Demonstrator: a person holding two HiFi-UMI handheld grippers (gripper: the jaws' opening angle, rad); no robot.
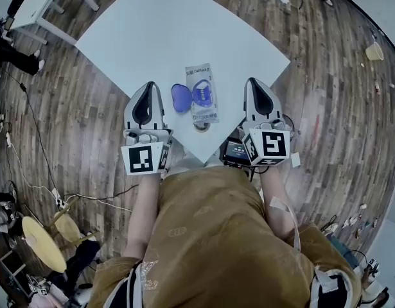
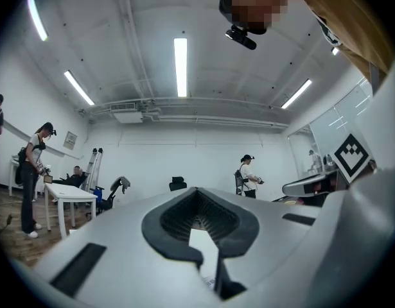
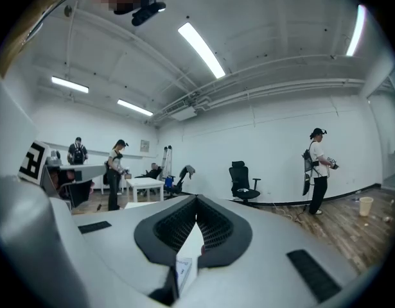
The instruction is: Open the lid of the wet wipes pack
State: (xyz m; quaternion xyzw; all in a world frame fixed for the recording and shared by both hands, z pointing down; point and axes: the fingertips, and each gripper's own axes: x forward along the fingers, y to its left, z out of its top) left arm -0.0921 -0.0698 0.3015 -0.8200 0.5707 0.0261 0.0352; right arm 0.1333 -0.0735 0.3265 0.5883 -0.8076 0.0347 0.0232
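The wet wipes pack (image 1: 202, 95) lies flat on the white table (image 1: 184, 37), near its front corner. Its blue lid (image 1: 180, 97) is flipped open to the left, baring the blue-ringed opening. My left gripper (image 1: 146, 87) rests left of the pack and my right gripper (image 1: 255, 82) right of it, both apart from the pack. Each has its jaws closed together with nothing held. In the left gripper view (image 2: 197, 194) and the right gripper view (image 3: 197, 201) the jaws point out into the room. Only a sliver of the pack's label (image 3: 183, 268) shows between them.
A small round object (image 1: 201, 126) sits on the table just in front of the pack. A black device (image 1: 236, 150) hangs by the table's front corner. Wooden floor with cables surrounds the table; another white table (image 1: 40, 2) stands far left. Several people stand about the room.
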